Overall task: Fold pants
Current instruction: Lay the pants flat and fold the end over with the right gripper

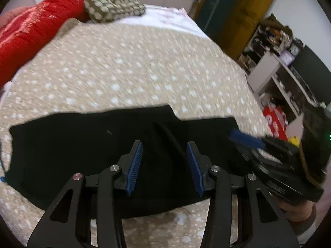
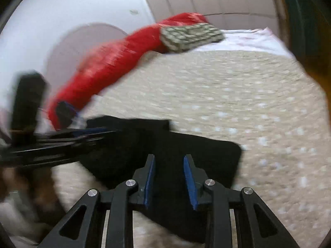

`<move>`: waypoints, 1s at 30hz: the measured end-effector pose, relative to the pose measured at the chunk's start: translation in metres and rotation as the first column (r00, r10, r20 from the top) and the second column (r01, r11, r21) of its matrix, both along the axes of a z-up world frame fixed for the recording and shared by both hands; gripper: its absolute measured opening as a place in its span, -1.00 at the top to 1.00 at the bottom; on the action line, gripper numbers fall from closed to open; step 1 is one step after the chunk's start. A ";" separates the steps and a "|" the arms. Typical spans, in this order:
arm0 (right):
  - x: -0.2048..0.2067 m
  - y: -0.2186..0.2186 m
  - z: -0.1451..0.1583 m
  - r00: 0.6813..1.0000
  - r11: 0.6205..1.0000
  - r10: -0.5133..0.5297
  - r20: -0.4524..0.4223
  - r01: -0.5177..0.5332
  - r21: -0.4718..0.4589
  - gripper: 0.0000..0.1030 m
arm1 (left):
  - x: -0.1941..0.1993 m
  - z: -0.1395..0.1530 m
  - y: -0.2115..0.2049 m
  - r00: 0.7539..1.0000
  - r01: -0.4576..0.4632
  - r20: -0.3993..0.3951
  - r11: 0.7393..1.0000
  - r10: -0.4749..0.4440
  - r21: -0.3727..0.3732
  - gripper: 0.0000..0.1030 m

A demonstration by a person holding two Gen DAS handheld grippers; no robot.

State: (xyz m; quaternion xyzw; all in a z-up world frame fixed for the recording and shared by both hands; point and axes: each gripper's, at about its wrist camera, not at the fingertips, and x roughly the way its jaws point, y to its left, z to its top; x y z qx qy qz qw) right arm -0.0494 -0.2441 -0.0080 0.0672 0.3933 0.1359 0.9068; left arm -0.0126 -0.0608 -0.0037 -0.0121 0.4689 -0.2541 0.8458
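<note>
Item: black pants [image 1: 86, 155], folded into a flat band on the bed [image 1: 128, 66], near its front edge; long axis runs side to side across both views, far edge stepped. Left claw [image 1: 164, 166]: jaws apart over the cloth, gripping nothing. Right claw [image 2: 169, 180]: jaws apart above the pants' right end, empty. Risk, as judged: a pinch catching only the top layer would drag the fold askew; both claws crowd one end and may collide.
</note>
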 end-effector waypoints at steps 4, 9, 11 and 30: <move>0.028 -0.007 -0.027 0.996 0.997 -0.067 -0.065 0.065 -0.031 0.48 | 0.002 -0.029 -0.017 0.999 -0.036 0.005 0.993 0.036 0.115 0.15; 0.026 -0.020 -0.016 0.996 0.999 -0.048 -0.070 0.048 0.003 0.49 | 0.010 -0.038 -0.007 0.998 -0.056 -0.036 0.996 0.059 0.069 0.13; 0.011 -0.019 0.001 0.999 0.999 -0.039 -0.030 0.038 -0.012 0.49 | 0.011 -0.037 -0.005 0.997 -0.061 -0.037 0.996 0.064 0.067 0.13; -0.047 -0.011 -0.002 1.000 0.998 0.009 -0.026 -0.011 -0.067 0.49 | 0.002 -0.040 -0.010 0.996 -0.091 0.010 0.992 0.090 0.085 0.05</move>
